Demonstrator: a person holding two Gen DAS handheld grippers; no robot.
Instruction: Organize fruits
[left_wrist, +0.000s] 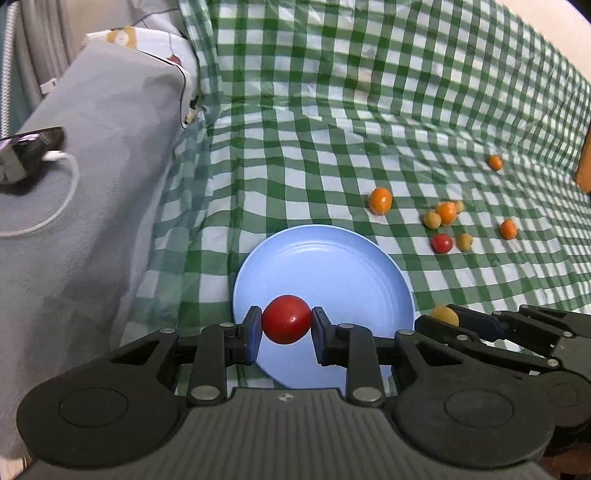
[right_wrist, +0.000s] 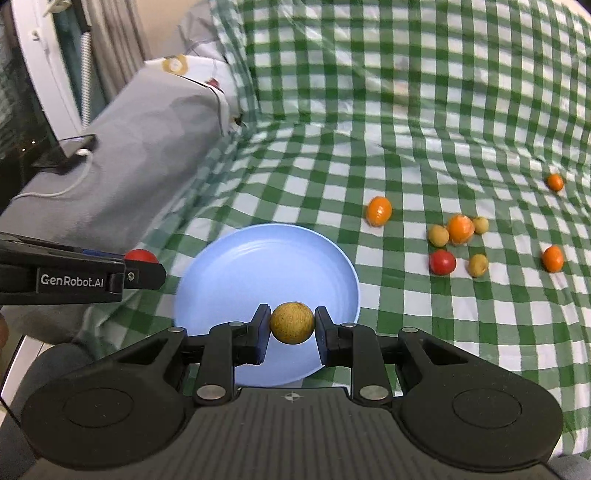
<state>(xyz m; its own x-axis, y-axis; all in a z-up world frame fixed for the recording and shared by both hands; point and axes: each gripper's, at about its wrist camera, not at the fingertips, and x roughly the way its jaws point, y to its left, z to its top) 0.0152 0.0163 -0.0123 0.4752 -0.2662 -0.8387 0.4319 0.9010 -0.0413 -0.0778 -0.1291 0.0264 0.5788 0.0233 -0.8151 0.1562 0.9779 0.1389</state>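
Note:
My left gripper (left_wrist: 286, 325) is shut on a red tomato (left_wrist: 286, 324) and holds it over the near part of a blue plate (left_wrist: 332, 266). My right gripper (right_wrist: 291, 323) is shut on a yellow-brown round fruit (right_wrist: 291, 322) over the near edge of the same plate (right_wrist: 266, 266). The right gripper and its fruit (left_wrist: 444, 315) show at the plate's right edge in the left wrist view. The left gripper with its tomato (right_wrist: 141, 256) shows left of the plate in the right wrist view. The plate holds no fruit.
Loose fruits lie on the green checked cloth (right_wrist: 424, 110) right of the plate: several oranges (right_wrist: 378, 210), a red tomato (right_wrist: 442, 262), three yellow fruits (right_wrist: 438, 235). A grey cushion (right_wrist: 140, 147) with a phone (right_wrist: 66, 149) and white cable is at left.

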